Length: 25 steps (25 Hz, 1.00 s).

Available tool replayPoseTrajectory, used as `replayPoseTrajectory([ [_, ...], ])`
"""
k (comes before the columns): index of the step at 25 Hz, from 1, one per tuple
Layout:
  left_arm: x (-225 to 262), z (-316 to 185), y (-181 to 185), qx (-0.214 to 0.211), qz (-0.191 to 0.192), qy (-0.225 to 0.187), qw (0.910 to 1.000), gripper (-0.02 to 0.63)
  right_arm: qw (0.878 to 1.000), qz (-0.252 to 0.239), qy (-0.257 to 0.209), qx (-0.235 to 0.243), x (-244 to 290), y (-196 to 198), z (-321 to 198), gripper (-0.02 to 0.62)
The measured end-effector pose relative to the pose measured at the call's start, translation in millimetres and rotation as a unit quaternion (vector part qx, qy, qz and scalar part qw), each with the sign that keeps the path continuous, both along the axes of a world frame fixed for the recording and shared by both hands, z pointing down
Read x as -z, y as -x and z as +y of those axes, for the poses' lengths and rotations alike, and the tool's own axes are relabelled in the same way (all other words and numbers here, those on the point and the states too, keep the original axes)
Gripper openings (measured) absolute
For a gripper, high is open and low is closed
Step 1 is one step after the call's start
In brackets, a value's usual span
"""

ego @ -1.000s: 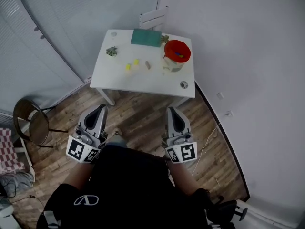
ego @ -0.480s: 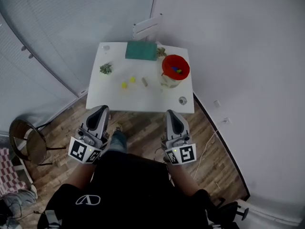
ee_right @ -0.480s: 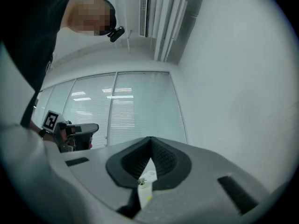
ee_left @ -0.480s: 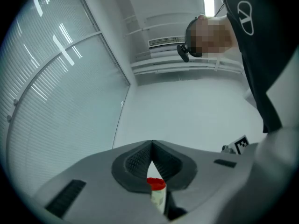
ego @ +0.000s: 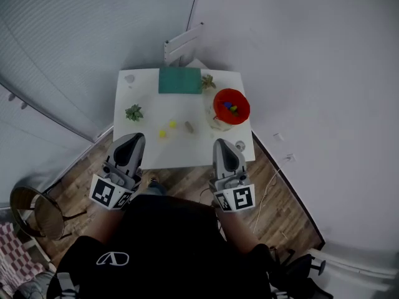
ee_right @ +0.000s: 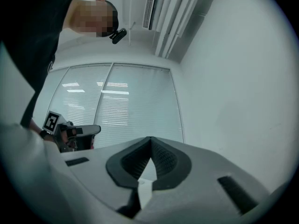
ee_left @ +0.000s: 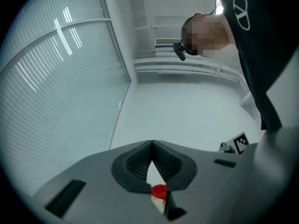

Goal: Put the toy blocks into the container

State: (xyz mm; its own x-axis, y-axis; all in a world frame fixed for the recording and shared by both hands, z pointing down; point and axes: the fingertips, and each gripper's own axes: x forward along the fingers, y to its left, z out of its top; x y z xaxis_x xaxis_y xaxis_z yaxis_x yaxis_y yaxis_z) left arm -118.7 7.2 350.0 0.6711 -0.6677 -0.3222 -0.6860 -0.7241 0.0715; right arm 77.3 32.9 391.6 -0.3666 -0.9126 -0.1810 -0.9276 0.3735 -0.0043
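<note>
Left gripper (ego: 132, 141) and right gripper (ego: 224, 146) both sit closed, empty; open the left before reaching the yellow blocks (ego: 162, 133), nine o'clock from the red container (ego: 218, 111).

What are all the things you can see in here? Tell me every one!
table: one, white, against the wall.
container: one, red, table's right side, coloured blocks inside.
yellow blocks: two, yellow, table's middle.
tan block: one, tan, right of the yellow ones.
box: one, green, table's back edge.
plants: two, green, one left, one beside the box.
stool: one, dark, floor, lower left.
left gripper: one, grey, before the table, jaws shut, empty.
right gripper: one, grey, before the table, jaws shut, empty.
</note>
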Motion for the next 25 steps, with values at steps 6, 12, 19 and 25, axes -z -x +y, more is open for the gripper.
replayPoseTrajectory([
  [6,-1.9,-51.9,5.1,-0.024,0.01,-0.002,0.9997,0.005,1.0,0.012,-0.006,-0.011,2.4,16.1,-48.6,0.002],
  [12,-1.8,-73.9,-6.4,-0.02,0.01,0.002,0.9997,0.005,1.0,0.011,-0.001,0.005,0.1,12.3,-79.5,0.003],
  [19,3.0,-82.7,-22.3,0.001,0.007,0.002,1.0,0.005,0.999,0.012,0.011,0.045,-3.4,7.3,-99.5,0.003],
  [25,-2.9,-84.4,-32.1,0.011,0.008,0.014,0.9998,0.005,0.999,0.031,0.002,0.04,-5.1,5.1,-118.6,0.537],
])
